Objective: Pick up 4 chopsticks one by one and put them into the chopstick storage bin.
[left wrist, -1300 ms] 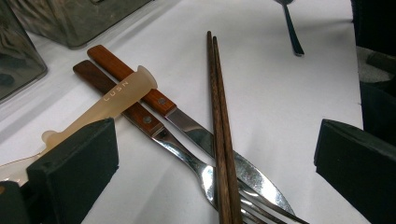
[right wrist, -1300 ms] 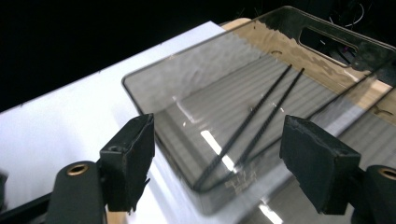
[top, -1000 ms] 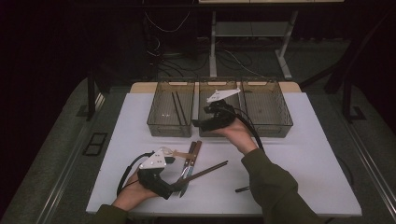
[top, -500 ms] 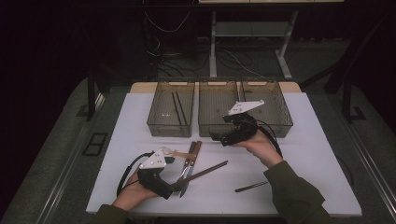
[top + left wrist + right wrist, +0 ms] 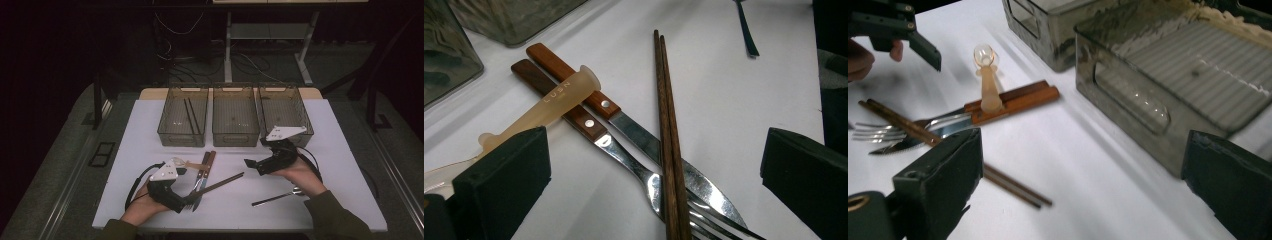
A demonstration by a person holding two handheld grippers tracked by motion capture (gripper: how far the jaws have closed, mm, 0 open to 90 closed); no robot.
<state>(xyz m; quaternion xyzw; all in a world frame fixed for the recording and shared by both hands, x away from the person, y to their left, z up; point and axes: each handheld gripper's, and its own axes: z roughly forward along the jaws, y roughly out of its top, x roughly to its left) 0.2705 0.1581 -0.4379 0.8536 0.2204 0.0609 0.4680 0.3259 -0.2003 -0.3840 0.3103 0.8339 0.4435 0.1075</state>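
Resting low on the white surface [image 5: 150,120], the left hand-held gripper [image 5: 187,199] has its jaws spread wide and empty, one on each side of a small cutlery pile. Between them lie a knife [image 5: 624,122] and a fork [image 5: 599,137], both with wooden handles, side by side, and a pair of brown chopsticks [image 5: 669,130] laid across their metal ends. A pale translucent spoon [image 5: 549,102] rests across the two wooden handles, next to the left jaw. The right hand-held gripper [image 5: 252,165] is near the middle bin [image 5: 235,136] of three clear bins, well apart from the pile and pointing toward it; its jaws are also spread and grip nothing. The left bin [image 5: 172,135] holds dark chopsticks [image 5: 191,116]. A metal spoon [image 5: 277,196] lies on the surface near the right wrist.
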